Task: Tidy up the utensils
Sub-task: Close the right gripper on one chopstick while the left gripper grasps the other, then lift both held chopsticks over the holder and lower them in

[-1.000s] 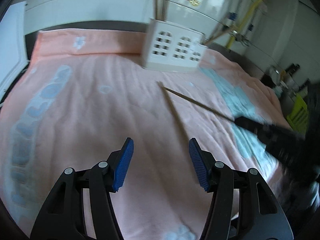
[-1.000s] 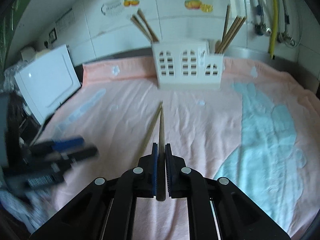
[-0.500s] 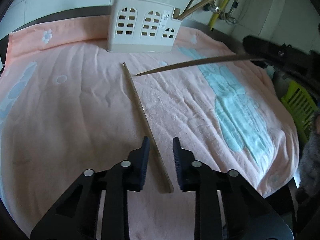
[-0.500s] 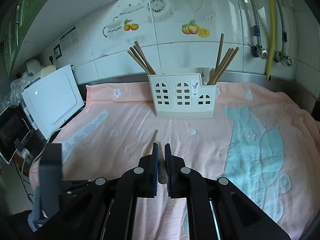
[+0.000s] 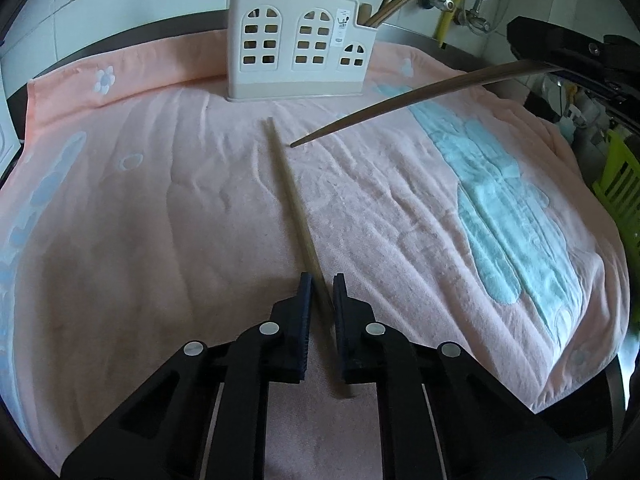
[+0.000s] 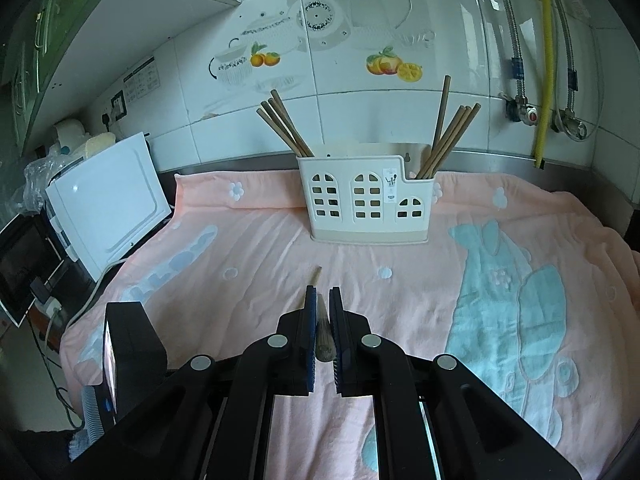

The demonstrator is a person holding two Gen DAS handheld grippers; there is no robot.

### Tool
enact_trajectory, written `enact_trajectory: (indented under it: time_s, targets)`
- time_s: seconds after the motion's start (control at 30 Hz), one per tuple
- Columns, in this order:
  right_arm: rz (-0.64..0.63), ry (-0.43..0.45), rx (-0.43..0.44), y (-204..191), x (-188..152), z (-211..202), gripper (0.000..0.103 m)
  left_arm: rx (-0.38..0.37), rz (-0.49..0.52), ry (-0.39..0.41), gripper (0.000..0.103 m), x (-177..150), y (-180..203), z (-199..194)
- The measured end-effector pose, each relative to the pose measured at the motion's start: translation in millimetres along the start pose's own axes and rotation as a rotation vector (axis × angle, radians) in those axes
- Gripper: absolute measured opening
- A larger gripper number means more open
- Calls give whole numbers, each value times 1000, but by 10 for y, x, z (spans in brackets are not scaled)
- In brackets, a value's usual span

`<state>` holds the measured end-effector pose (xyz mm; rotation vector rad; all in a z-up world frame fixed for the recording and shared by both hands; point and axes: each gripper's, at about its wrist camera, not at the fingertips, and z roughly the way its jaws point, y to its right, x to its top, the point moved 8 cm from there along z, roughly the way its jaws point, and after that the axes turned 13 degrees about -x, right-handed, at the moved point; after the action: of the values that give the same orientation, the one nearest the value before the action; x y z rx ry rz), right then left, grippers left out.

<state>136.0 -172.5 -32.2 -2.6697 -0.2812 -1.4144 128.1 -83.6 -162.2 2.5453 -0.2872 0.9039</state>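
A white utensil holder (image 5: 300, 46) with arched cut-outs stands at the back of a pink towel (image 5: 160, 220), with several wooden chopsticks in its left and right compartments (image 6: 448, 140). One chopstick (image 5: 290, 196) lies on the towel. My left gripper (image 5: 320, 280) is closed around its near end at towel level. My right gripper (image 6: 322, 294) is shut on a second chopstick (image 6: 322, 332) and holds it in the air; in the left wrist view this chopstick (image 5: 400, 102) points down-left toward the towel.
A white appliance (image 6: 104, 204) stands at the towel's left edge. Tiled wall, pipes and valves (image 6: 540, 80) run behind the holder. A green crate (image 5: 620, 188) is past the towel's right edge. The left gripper's body (image 6: 128, 344) shows at lower left.
My left gripper moved over the lying chopstick and closed from wide open onto its near end. My right gripper lifted its chopstick off the towel and raised it.
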Motion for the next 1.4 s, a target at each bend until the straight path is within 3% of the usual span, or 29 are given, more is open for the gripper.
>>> enact_trajectory:
  time_s: [0.23, 0.5, 0.7, 1.17, 1.4]
  targets:
    - [0, 1, 15, 23, 75, -20, 7, -10, -32, 49, 6, 121, -119, -221]
    - [17, 5, 66, 67, 366, -25, 6, -41, -1, 184, 6, 654, -143, -685]
    - [24, 4, 87, 139, 737, 3, 6, -74, 31, 216, 6, 1084, -157, -796]
    - [-3, 90, -23, 538, 1884, 157, 6, -103, 142, 241, 5, 1927, 25, -875]
    - [8, 127, -78, 661, 2357, 325, 6, -129, 177, 319, 5, 2401, 156, -1173]
